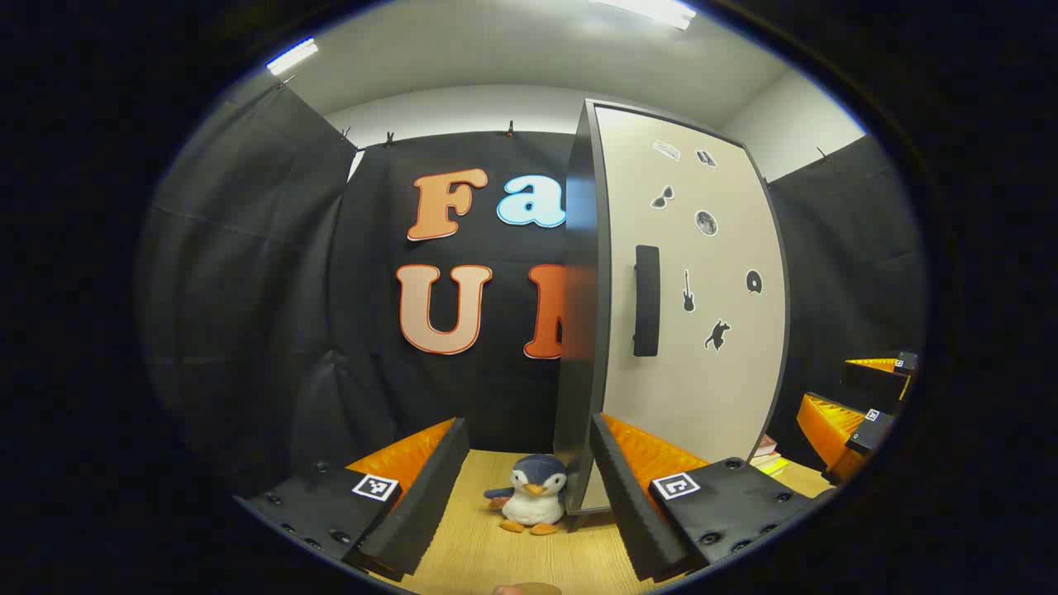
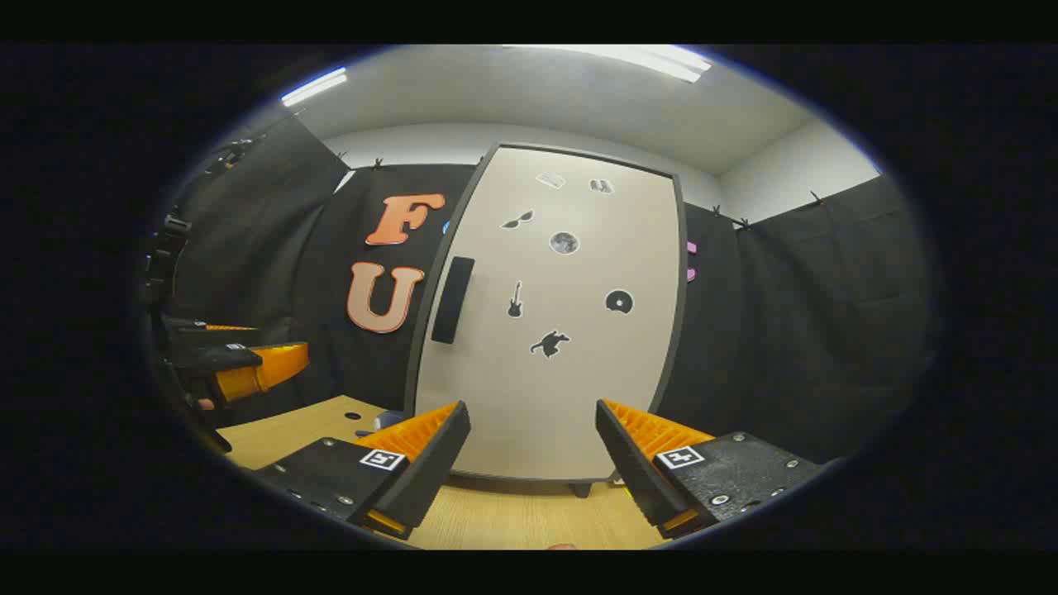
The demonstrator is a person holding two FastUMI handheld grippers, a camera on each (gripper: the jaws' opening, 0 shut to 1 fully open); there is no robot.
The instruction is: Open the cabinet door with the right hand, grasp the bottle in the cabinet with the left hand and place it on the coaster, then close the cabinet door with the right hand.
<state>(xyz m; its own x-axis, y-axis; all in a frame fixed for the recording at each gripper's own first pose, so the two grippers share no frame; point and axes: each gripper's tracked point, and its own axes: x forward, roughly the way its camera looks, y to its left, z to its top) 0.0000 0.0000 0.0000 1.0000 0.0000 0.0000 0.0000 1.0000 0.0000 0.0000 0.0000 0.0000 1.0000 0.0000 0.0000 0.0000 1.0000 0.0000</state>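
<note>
The cabinet (image 1: 583, 330) stands on the wooden table with its beige, sticker-covered door (image 2: 562, 330) shut. A black vertical handle (image 2: 453, 299) sits near the door's left edge and also shows in the left gripper view (image 1: 646, 300). The bottle is hidden behind the door. My right gripper (image 2: 532, 409) is open, facing the door a short way off, and it appears at the right of the left gripper view (image 1: 860, 397). My left gripper (image 1: 527, 426) is open with nothing between its fingers, aimed at the cabinet's left front corner. It shows at the left of the right gripper view (image 2: 248, 355).
A penguin plush (image 1: 529, 496) sits on the table (image 1: 496, 554) against the cabinet's left side. A few books (image 1: 764, 453) lie at the cabinet's right foot. A sliver of something brown and round (image 1: 521, 588) shows at the bottom edge. Black cloth walls surround the table.
</note>
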